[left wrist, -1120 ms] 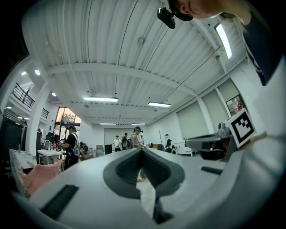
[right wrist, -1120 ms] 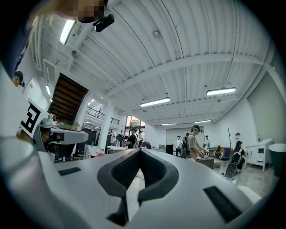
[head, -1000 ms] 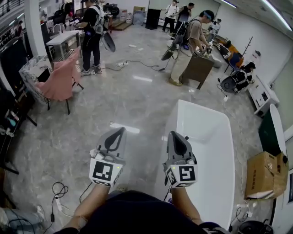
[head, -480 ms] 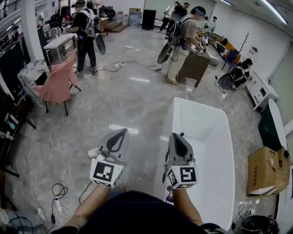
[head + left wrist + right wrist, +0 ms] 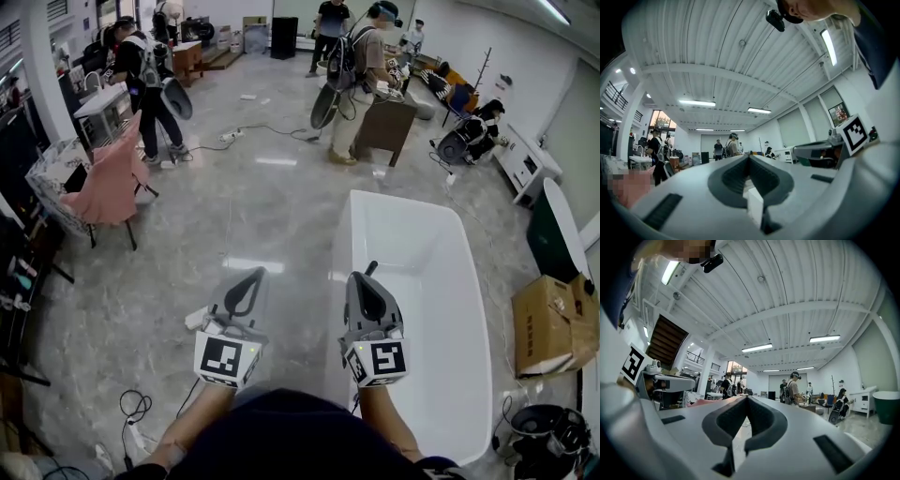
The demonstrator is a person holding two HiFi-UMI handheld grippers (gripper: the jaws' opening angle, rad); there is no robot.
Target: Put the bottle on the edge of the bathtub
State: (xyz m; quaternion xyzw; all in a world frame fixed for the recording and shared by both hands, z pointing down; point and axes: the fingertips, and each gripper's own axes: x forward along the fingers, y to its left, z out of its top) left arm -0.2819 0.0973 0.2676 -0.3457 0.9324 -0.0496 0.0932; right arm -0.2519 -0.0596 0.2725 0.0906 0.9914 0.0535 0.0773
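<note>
Bathtub [image 5: 422, 272] larger — left gripper [image 5: 254, 273], right gripper [image 5: 371, 268] closed

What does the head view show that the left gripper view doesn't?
Only the head view shows the white bathtub and the cardboard box, seen from above. Only the left gripper view shows the ceiling with its long lights. Both show the left gripper, shut and empty, and people standing far off across the room.
</note>
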